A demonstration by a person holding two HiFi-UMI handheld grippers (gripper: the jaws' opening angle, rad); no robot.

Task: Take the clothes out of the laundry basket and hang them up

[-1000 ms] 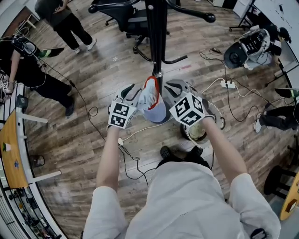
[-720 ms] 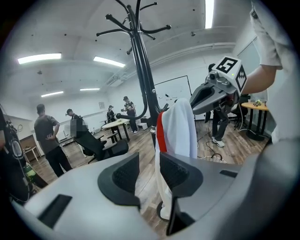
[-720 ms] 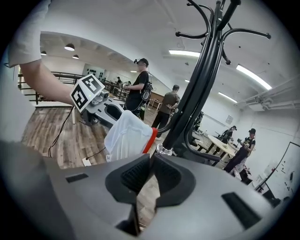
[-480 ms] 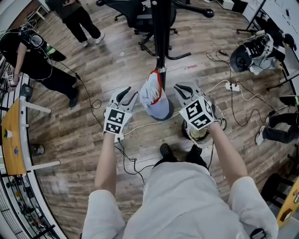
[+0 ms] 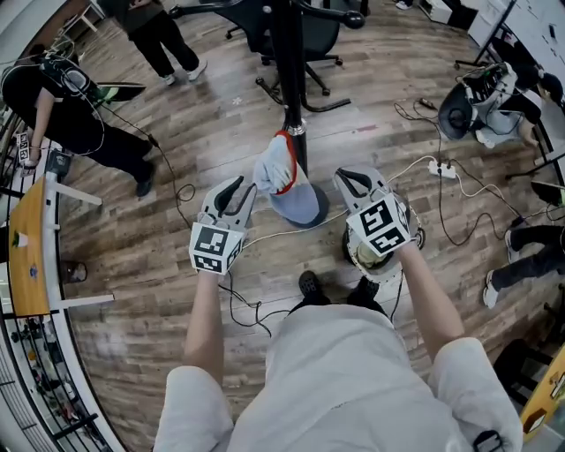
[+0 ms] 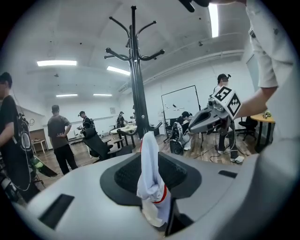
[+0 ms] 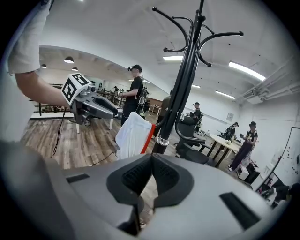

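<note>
- Wood-plank floor [image 5: 212,132] runs across an open workroom, with cables trailing over it and a black office chair [image 5: 318,26] at the far side.
- At the far left a bystander in black [image 5: 71,124] stands next to a wooden desk [image 5: 22,256].
- Left of centre, the left gripper [image 5: 240,187] is held out level at the end of a bare forearm, its marker cube facing up.
- Its jaws have just been closing, and a white garment with a red stripe [image 5: 274,166] is pinched between them. In the left gripper view the cloth stands up from between the pads.
- That garment is off the floor, just left of the black coat stand [image 5: 287,62] and close to the silver ring on its pole. No view shows whether cloth and pole touch.
- None of the stand's curved hooks carries anything in either gripper view.
- Right of the pole, the right gripper [image 5: 351,177] is held out apart from the garment. Its jaws meet with nothing between them.
- Under the right wrist, the round white laundry basket [image 5: 364,262] sits on the floor by the person's feet.
- Further right, a white power strip [image 5: 439,168] lies among the cables.
</note>
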